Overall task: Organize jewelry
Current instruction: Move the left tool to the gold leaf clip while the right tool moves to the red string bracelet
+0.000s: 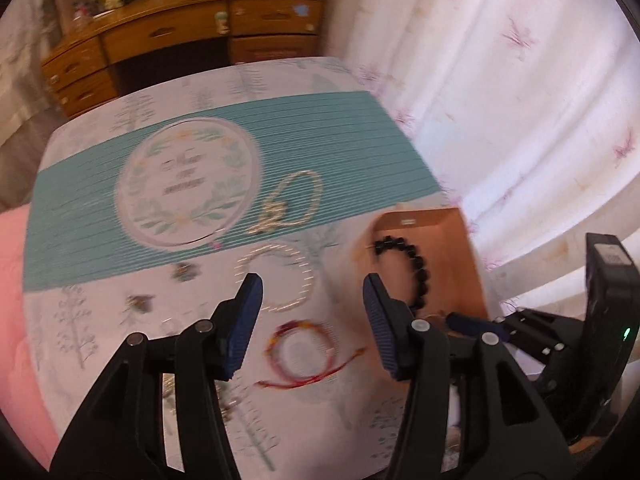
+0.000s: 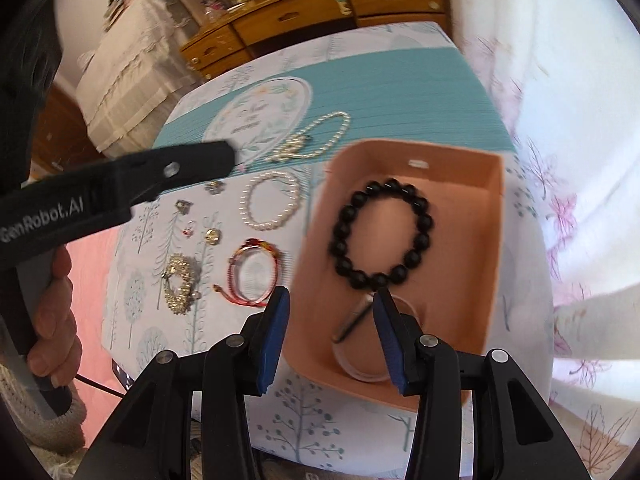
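Right wrist view: right gripper (image 2: 330, 336) low centre, jaws wide apart, empty, poised over the near end of the pink box (image 2: 494, 216). Black bead bracelet (image 2: 348, 216) lies flat inside the box, its lower beads just above the jaw tips; a pale bangle (image 2: 360, 372) sits between the blue pads.

Left wrist view: left gripper (image 1: 312, 320) jaws wide open, empty. Red cord bracelet (image 1: 280, 344) lies on the tablecloth (image 1: 352, 416) between them; pearl bracelet (image 1: 308, 276) just above; pearl necklace (image 1: 316, 192) on the teal mat (image 1: 340, 128), mid-frame.
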Demonstrator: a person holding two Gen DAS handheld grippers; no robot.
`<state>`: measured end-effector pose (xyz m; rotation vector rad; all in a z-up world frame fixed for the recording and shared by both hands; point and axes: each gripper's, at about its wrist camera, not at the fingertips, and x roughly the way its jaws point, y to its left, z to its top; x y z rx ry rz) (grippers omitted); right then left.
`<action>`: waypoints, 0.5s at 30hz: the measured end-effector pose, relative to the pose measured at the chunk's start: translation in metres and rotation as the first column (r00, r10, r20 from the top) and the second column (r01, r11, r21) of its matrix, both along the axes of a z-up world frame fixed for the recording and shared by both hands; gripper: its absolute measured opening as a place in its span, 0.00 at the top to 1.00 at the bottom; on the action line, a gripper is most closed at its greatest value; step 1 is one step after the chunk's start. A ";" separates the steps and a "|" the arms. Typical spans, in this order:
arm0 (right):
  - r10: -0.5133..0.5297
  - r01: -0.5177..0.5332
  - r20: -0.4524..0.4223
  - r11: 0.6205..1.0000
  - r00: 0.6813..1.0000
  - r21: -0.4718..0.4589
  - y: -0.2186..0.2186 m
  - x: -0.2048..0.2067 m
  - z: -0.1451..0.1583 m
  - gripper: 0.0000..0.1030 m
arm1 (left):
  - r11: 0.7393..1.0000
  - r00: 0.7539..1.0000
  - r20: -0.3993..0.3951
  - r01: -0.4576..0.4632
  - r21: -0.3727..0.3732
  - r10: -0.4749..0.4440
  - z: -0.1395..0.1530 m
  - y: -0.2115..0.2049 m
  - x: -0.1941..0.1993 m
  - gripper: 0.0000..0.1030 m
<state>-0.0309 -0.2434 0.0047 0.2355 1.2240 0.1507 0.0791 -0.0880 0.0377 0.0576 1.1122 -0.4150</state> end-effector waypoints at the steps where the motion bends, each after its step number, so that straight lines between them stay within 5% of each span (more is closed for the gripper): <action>1: 0.013 -0.013 0.003 1.000 1.000 -0.008 0.008 0.003 0.000 0.57 | 0.999 0.999 0.003 -0.038 0.006 0.038 0.000 0.017 0.000 0.52; 10: 0.097 -0.097 0.015 0.995 0.995 0.002 0.047 0.028 0.013 0.57 | 0.959 0.962 -0.003 -0.272 0.073 0.273 -0.017 0.142 -0.005 0.52; 15: 0.127 -0.127 0.004 0.992 0.992 -0.016 0.067 0.054 0.006 0.57 | 0.942 0.942 -0.053 -0.325 0.087 0.330 -0.039 0.178 -0.007 0.52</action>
